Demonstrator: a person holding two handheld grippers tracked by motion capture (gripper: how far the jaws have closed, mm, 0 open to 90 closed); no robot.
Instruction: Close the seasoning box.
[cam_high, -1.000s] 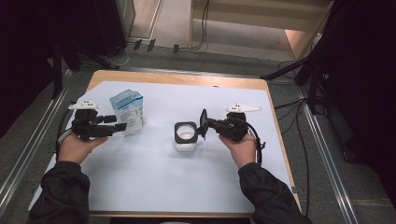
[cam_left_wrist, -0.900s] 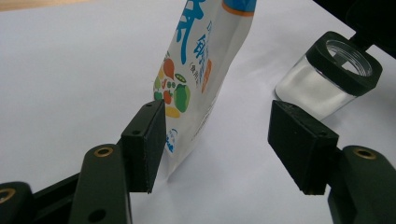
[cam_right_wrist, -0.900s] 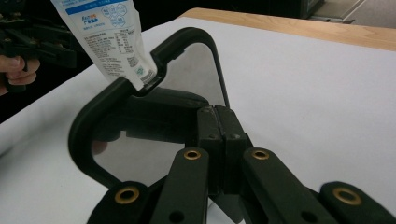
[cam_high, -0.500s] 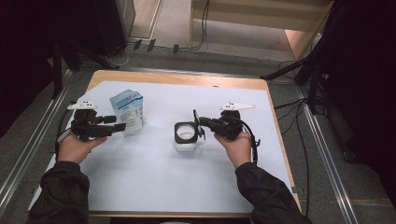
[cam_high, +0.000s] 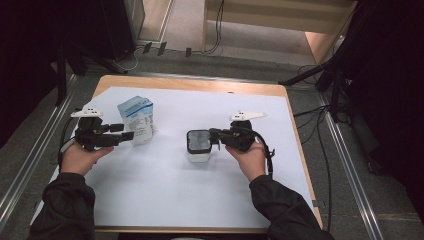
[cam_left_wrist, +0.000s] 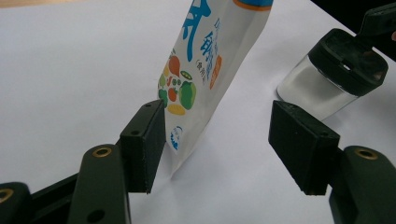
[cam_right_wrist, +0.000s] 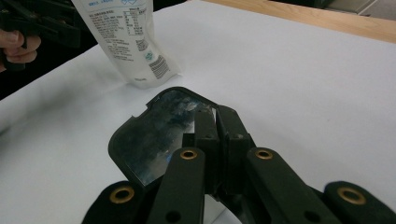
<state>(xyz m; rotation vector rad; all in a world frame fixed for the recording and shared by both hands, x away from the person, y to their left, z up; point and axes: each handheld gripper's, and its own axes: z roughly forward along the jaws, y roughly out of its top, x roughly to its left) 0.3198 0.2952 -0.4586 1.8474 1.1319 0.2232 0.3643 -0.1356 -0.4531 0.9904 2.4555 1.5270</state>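
right gripper (cam_high: 216, 138) has swung the lid (cam_high: 198, 141) down flat over the jar (cam_high: 199, 155), clamped on its edge; closing looks nearly done (left gripper (cam_high: 127, 135) part-open, one pad touching the pouch (cam_high: 137, 120) at nine o'clock).

A white printed pouch (cam_high: 136, 120) stands upright on the table's left side. A clear square container (cam_high: 198, 148) sits mid-table, black lid (cam_right_wrist: 159, 135) on top.

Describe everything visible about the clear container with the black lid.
The container is a small square box with clear plastic walls and a glossy black lid with rounded corners. It stands upright on the white table cover, right of the printed pouch and apart from it. The right gripper has its jaws shut on the lid's edge, a tab there.
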